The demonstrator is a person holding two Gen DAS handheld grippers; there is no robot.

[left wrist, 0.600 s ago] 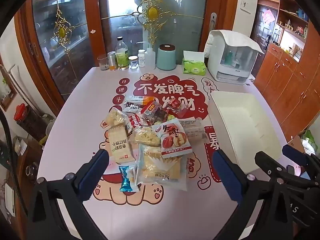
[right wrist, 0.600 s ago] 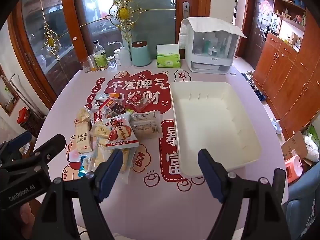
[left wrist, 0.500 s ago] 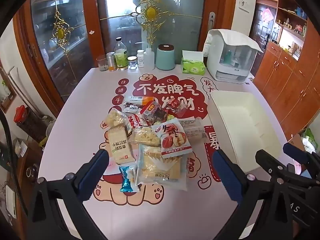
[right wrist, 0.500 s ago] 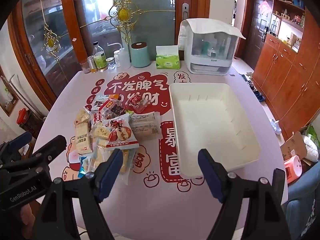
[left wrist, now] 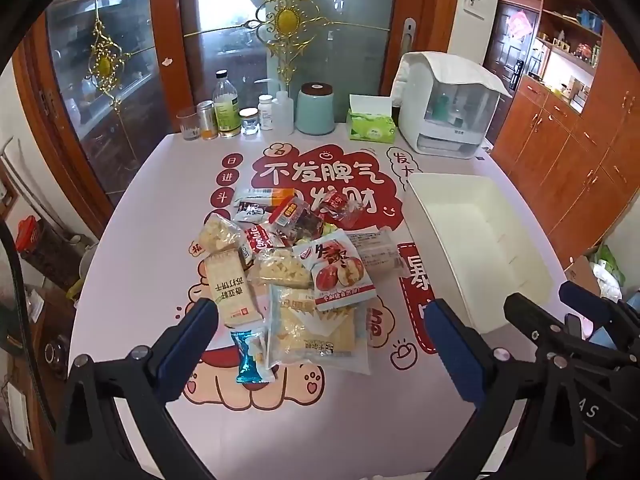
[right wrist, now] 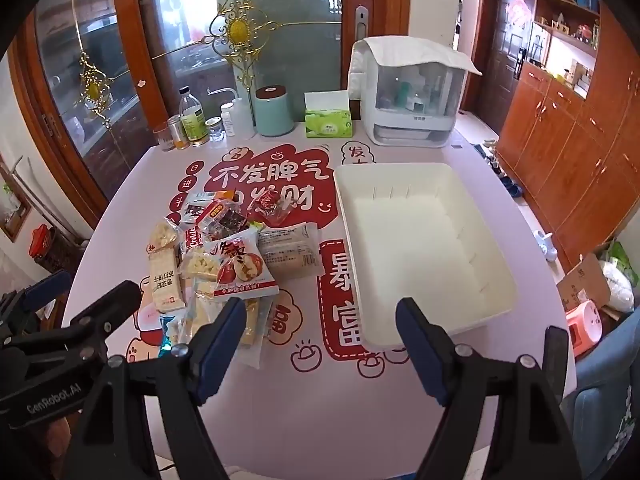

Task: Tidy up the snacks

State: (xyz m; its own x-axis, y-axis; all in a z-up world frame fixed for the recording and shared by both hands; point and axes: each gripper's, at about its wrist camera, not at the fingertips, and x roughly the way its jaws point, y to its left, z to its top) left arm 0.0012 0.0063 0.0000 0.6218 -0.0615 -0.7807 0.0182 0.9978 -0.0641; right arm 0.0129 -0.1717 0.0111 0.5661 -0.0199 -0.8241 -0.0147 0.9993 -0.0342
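Observation:
A heap of snack packets [left wrist: 296, 264] lies in the middle of the table, among them an apple-print bag [left wrist: 340, 272], a cracker pack [left wrist: 230, 292] and a small blue packet [left wrist: 250, 356]. To the right of the heap stands a white plastic bin [right wrist: 420, 244] with nothing in it. My left gripper [left wrist: 320, 336] hangs open above the near edge of the heap, holding nothing. My right gripper [right wrist: 320, 332] is open too, over the table between the snack heap [right wrist: 224, 256] and the bin's near corner. Each gripper shows at the other view's edge.
Bottles, jars, a teal canister [left wrist: 315, 108], a green tissue box [left wrist: 370, 126] and a white covered dish rack [left wrist: 448, 108] line the table's far edge. Glass doors stand behind. Wooden cabinets [right wrist: 568, 152] and floor clutter lie to the right.

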